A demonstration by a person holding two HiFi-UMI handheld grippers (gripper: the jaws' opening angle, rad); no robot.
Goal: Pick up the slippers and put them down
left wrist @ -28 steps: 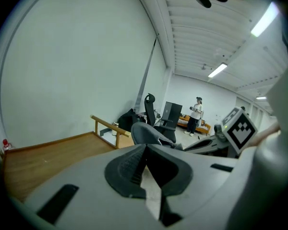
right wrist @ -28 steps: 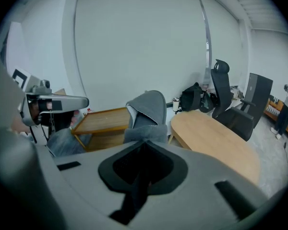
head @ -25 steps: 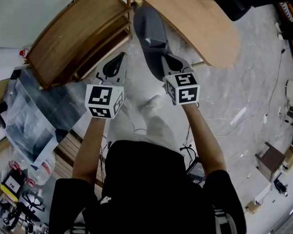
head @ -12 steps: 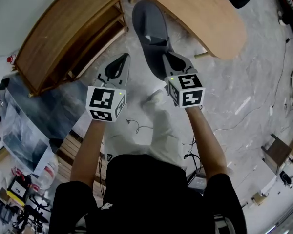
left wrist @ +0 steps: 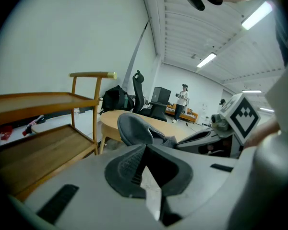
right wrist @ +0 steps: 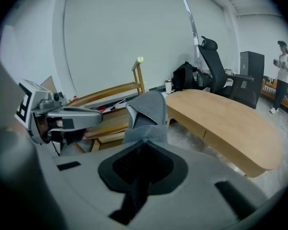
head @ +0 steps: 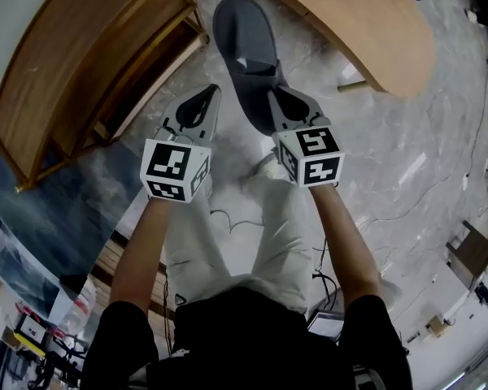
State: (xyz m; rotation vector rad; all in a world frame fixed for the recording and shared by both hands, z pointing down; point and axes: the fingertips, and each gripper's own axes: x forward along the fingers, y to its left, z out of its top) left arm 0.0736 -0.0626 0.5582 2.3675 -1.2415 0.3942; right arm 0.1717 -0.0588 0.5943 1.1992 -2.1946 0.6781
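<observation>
1. The right gripper (head: 273, 96) has its jaws closed almost fully. They pinch a thin fold of the grey slipper (head: 242, 31) at its near edge, and in the right gripper view dark fabric fills the slot between the pads (right wrist: 129, 164).
2. The left gripper (head: 210, 94) has its jaw tips together with nothing between them. In the left gripper view only a pale wedge of floor shows behind the tips, between the ribbed dark pads (left wrist: 129, 166).
3. Both grippers have smooth light-grey plastic shells with black rubbery pad inserts. Each carries a white cube with black square markers at the back.
4. The slipper is one piece of soft, matte dark-grey fabric, a long oval with a rounded toe. A folded upper crosses the middle, and a small pale patch shows at the fold.
5. The slipper sticks out ahead of the right gripper, toe pointing away. In the head view it lies between the wooden shelf rack (head: 81, 63) and the oval wooden table (head: 366, 23), over the floor (head: 407, 153). In the right gripper view it stands up from the jaws.
6. The left gripper is just beside the slipper and does not touch it.
7. The rack is made of slatted orange-brown wood. The table has a smooth, light wood top with a rounded edge. The floor is glossy with grey-white marbling.
</observation>
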